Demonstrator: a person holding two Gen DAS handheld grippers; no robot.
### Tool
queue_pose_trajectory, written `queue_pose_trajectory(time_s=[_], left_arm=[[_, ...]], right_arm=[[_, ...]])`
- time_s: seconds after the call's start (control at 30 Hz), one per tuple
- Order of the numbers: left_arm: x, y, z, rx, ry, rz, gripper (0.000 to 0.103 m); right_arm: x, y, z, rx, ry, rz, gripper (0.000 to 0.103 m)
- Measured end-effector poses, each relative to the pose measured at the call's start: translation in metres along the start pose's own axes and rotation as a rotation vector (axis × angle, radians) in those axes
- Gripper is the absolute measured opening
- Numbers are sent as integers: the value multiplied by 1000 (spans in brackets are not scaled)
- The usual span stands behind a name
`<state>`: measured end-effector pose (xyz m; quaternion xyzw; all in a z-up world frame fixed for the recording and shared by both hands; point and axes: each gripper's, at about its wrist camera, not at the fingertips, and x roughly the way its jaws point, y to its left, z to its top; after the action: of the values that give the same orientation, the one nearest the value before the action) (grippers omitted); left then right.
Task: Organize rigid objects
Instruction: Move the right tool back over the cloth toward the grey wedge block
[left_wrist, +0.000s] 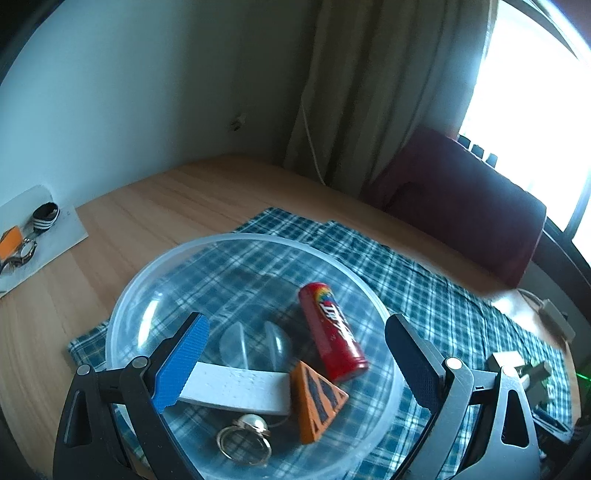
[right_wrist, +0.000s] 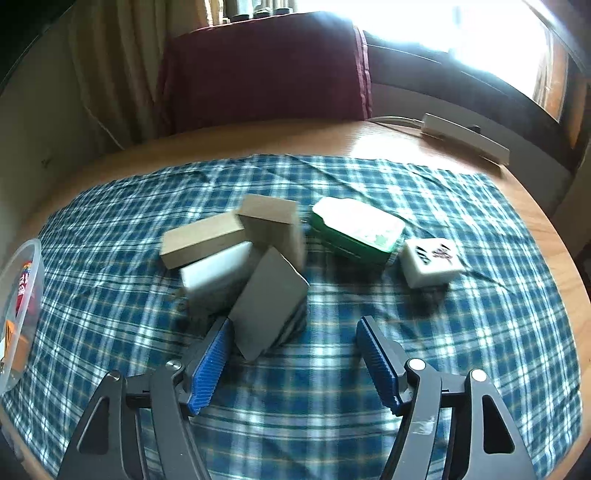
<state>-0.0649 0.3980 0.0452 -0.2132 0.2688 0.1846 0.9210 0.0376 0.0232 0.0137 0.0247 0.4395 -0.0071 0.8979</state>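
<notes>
Closest to the lens on the right side is the right gripper, spread wide with nothing between the blue pads; the grey block leans tilted just off its left finger, maybe touching, can't tell for sure. That block sits in a jumbled pile on the checked cloth with two tan blocks and a white one; a green tin and a white tile with black marks lie just to the right of the pile.

The grey block looks stiff and flat-faced, probably light, so I'd guess it won't crush; it's smooth though, so it could slip. Best bet is pinching across its thin sides rather than the broad face; its long axis runs from near-left up to far-right, leaning on its neighbours, so nudging it may topple the stack.

Over on the other side, the left gripper hangs wide apart over the clear bowl, gripping nothing; inside are a red tube pointing away and slightly left, a white bar lying crosswise, an orange wedge and a ring. Bowl's where things seem to go.
</notes>
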Motion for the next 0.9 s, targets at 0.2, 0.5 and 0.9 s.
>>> queue_pose_trajectory(time_s=[0.2,0.5,0.9], left_arm=[[2,-14,-6,37,32,-19,97],[0,-37,-15,101,53,-47,97],[3,-57,-26,153,93,-77,97]], right_arm=[[-6,-22,-3,27,3,-12,73],[-9,-36,-7,45,-14,-32,73],[-8,-2,5,-5,-42,27,68]])
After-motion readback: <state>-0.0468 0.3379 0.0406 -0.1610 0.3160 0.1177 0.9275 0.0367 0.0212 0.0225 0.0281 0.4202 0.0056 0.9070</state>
